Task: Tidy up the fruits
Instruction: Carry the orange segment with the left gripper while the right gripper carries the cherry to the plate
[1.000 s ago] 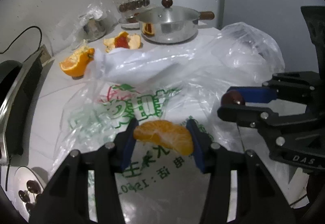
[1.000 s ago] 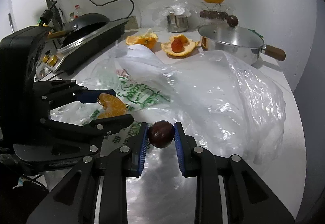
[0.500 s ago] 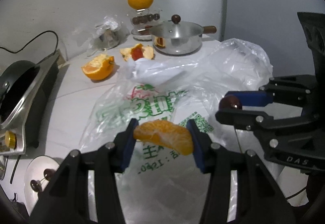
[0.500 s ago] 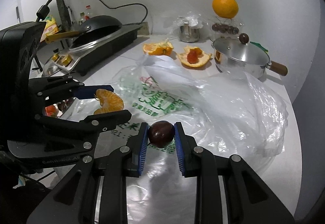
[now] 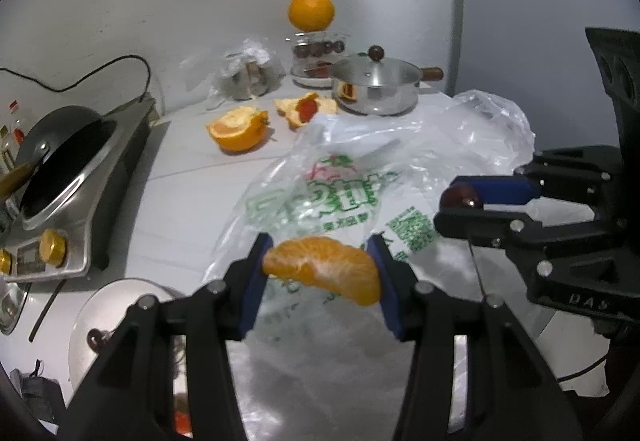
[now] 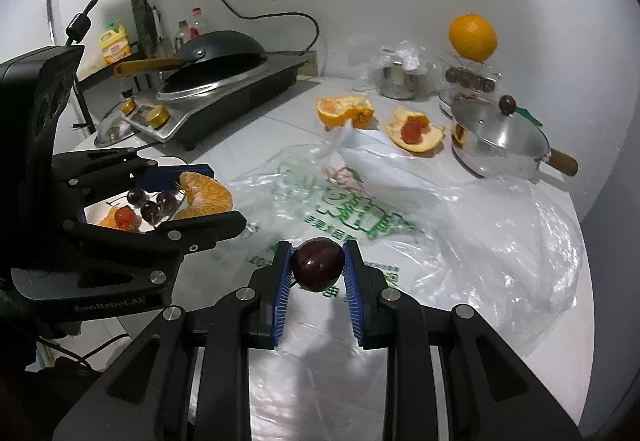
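Closest to me, the left gripper (image 5: 322,273) is clamping a peeled orange piece (image 5: 323,268) between its blue pads, holding it in the air above the printed plastic bag (image 5: 320,197) that is lying spread across the white counter (image 5: 188,201). Just beside it, the right gripper (image 6: 316,267) is pinching a dark red cherry (image 6: 318,264) between its own blue pads, also clear of the counter and over the same crumpled bag.

Below and behind the left gripper, a shiny plate (image 6: 100,211) is sitting near the counter's edge, carrying several dark cherries (image 6: 154,203) and a small red fruit (image 6: 124,218).

Farther along on the left, a black wok (image 6: 218,55) is resting on a silver induction cooker (image 6: 224,89). Past the bag, a half-peeled orange (image 5: 238,127) is lying open on the counter, and beside it a piece of orange peel (image 5: 298,109) is cradling something red. A lidded steel saucepan (image 5: 374,85) with a wooden handle is standing just to the right of that peel.

Against the wall, a whole orange (image 5: 311,10) is sitting on top of a clear container (image 5: 316,53) that is holding dark round fruits, with a bagged metal cup (image 5: 248,75) to its left.
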A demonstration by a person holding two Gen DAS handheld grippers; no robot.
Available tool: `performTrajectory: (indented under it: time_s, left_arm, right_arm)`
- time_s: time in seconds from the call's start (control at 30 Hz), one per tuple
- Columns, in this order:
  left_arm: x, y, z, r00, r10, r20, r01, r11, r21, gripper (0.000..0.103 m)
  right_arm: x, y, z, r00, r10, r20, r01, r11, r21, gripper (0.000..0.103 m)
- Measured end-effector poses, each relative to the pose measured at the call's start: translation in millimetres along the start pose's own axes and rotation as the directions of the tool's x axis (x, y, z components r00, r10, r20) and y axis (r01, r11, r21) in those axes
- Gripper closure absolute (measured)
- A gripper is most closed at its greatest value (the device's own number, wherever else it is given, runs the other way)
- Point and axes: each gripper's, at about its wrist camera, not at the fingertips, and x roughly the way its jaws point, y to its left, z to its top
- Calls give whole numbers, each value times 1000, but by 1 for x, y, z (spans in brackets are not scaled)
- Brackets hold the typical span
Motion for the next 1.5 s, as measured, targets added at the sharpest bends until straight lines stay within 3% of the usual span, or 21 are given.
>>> performTrajectory:
  time_s: [1.03,1.5]
  left_arm:
    - [-67,97,-66,996,51,68,-40,987,-154,53]
    - [-80,146,-109,994,99,45,-85,966,-244,53]
  right_arm:
    - [17,118,28,1000,12,-27,-16,986,-165,76]
    - [43,172,36,996,54,-78,-72,965,-253,76]
